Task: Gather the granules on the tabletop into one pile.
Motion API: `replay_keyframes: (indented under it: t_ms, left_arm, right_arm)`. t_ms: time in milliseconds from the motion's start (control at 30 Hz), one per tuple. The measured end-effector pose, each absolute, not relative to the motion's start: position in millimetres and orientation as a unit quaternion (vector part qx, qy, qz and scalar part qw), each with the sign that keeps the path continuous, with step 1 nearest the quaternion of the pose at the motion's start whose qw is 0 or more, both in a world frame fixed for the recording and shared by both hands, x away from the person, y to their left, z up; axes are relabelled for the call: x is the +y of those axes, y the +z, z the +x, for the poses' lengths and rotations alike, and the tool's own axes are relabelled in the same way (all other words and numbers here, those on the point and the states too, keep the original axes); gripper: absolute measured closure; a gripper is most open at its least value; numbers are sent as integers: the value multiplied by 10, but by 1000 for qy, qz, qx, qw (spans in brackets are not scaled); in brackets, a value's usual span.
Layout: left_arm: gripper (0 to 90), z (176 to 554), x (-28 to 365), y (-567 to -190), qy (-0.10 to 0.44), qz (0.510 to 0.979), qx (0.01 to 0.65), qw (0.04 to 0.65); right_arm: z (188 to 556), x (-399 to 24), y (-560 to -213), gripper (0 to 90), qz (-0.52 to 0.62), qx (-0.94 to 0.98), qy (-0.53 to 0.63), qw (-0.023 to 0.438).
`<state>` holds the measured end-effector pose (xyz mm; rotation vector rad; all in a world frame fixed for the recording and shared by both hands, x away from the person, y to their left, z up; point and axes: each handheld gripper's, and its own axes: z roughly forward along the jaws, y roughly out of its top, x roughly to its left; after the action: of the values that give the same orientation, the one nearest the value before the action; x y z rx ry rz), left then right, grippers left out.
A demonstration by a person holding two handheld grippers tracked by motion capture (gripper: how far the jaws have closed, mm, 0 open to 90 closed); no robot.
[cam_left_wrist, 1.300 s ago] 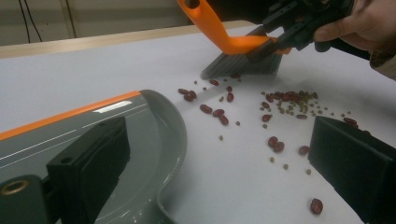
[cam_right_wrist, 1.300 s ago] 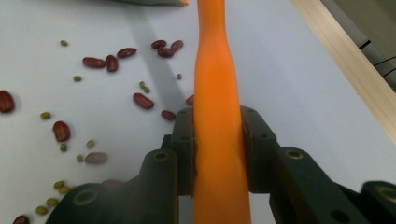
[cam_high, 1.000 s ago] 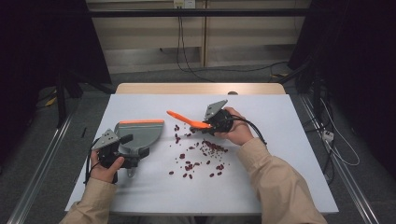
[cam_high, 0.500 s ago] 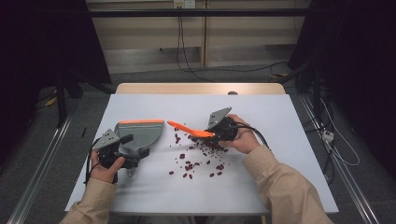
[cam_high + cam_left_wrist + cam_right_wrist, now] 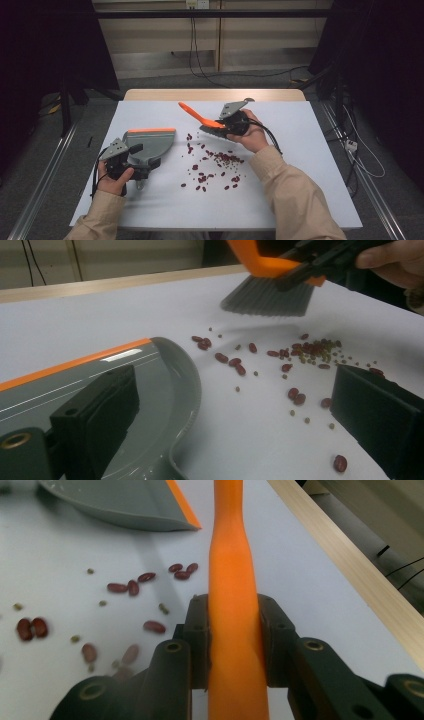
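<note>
The right gripper (image 5: 231, 125) has its two black jaws clamped on the orange handle of a small brush (image 5: 201, 118), one pad pressed against each side of the handle, as the right gripper view shows plainly (image 5: 233, 645). The brush is held off the table: in the left gripper view its grey bristles (image 5: 267, 301) hang above the white surface with a shadow under them, just to the far side of the spilled beans. The handle slants up and away toward the far left.

The left gripper (image 5: 131, 161) sits at the near left of the table, gripped by the person's left hand (image 5: 114, 179). Its jaws stand wide apart in its own view, with the handle end of a grey dustpan (image 5: 149, 145) beside the left jaw; whether the pads actually press on the dustpan I cannot tell. The dustpan lies flat on the table with its orange-edged lip (image 5: 151, 130) toward the far side.

Between the two tools, red beans (image 5: 220, 159) and a few smaller greenish ones are scattered over the white table top (image 5: 310, 165), thickest just near of the brush and thinning out toward the near edge. A handful lie close to the dustpan's right side (image 5: 227, 360).
</note>
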<state>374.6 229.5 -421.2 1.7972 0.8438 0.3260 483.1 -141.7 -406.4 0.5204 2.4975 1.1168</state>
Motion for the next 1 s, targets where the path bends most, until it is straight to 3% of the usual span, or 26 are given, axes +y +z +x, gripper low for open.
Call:
replay_keyframes:
  t_ms: [400,1000]
  left_arm:
    - [54,3745,2327,-4206,139,752,358,535]
    - [54,3742,2320,-4216,140,756,356,531]
  right_arm:
    - [5217,-1017,-4252,715,158,895,370,194]
    - [4855,-1045,-4221,711,76,919,362,134]
